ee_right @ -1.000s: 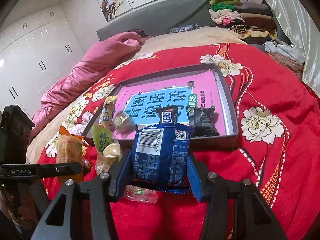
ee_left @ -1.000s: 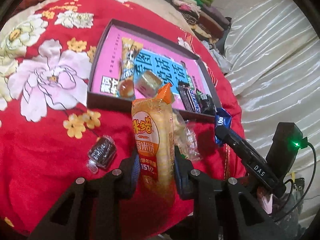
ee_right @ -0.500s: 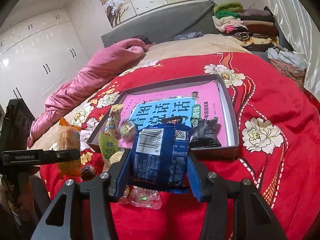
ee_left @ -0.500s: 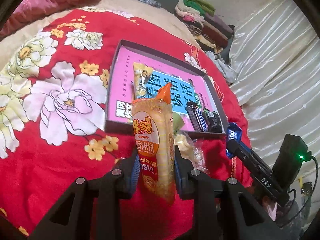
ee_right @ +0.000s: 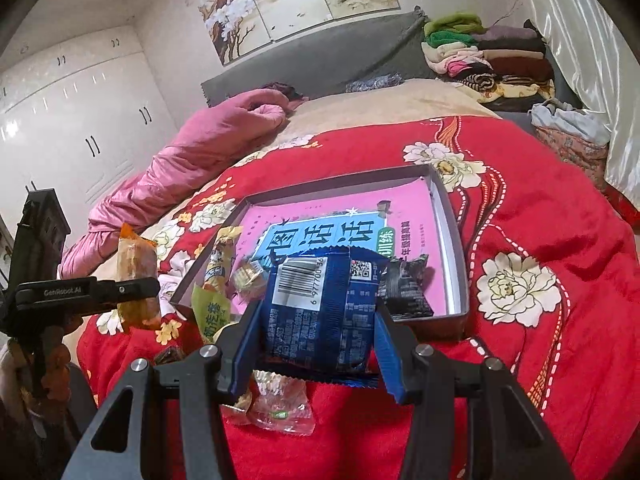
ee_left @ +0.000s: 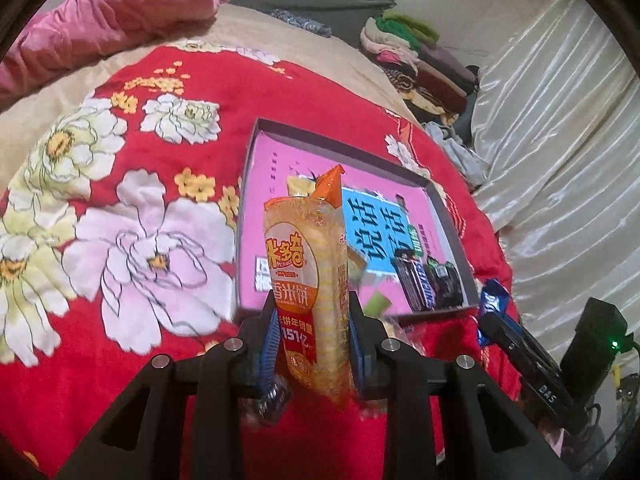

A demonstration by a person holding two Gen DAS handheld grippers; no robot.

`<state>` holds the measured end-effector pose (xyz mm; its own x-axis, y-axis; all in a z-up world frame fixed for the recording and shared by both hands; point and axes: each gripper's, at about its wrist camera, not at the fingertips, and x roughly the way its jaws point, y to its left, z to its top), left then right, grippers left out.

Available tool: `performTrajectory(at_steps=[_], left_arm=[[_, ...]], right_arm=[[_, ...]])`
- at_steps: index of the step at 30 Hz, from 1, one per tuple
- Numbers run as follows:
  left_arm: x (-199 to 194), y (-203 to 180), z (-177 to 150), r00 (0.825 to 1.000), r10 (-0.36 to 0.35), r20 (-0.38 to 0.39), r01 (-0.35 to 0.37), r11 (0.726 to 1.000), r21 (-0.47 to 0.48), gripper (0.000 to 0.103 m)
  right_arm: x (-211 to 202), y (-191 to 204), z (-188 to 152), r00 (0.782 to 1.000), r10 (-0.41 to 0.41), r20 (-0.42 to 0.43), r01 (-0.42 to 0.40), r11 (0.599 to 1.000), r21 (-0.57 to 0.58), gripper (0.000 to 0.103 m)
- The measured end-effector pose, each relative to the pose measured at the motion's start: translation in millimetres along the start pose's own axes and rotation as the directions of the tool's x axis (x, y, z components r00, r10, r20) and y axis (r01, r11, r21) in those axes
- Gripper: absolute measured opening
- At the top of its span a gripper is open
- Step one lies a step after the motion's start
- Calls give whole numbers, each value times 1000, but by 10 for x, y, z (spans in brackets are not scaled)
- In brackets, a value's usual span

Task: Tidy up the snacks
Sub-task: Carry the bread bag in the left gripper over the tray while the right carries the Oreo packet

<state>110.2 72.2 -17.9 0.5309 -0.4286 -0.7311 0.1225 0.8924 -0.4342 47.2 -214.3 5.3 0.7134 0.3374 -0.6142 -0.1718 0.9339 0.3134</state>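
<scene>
Carrying snacks trayward: left gripper (ee_left: 312,344) is clamping an upright orange rice-cracker pack (ee_left: 308,280), right gripper (ee_right: 316,340) pinching a blue packet (ee_right: 320,312), both lifted clear for dropping into the tray (ee_right: 452,224).

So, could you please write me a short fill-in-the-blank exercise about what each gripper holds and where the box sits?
1. The left gripper is shut on an ____ rice-cracker pack.
2. The right gripper is shut on a ____ snack packet with a barcode.
3. The shallow box has a ____ lining.
4. The box rests on a floral blanket whose ground colour is ____.

Missing words: orange; blue; pink; red
</scene>
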Motion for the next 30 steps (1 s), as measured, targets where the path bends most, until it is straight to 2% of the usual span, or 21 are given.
performTrajectory(at_steps=[11, 20, 30], left_arm=[[140, -15, 150, 998, 67, 18, -67, 997, 27, 31], [411, 57, 287, 994, 113, -4, -113, 993, 18, 30], [601, 64, 293, 993, 115, -24, -114, 993, 13, 28]], right_arm=[[9, -92, 54, 1000, 0, 23, 0, 1000, 29, 52], [-17, -159, 89, 999, -11, 44, 9, 999, 52, 52], [26, -193, 124, 999, -25, 48, 22, 998, 65, 52]])
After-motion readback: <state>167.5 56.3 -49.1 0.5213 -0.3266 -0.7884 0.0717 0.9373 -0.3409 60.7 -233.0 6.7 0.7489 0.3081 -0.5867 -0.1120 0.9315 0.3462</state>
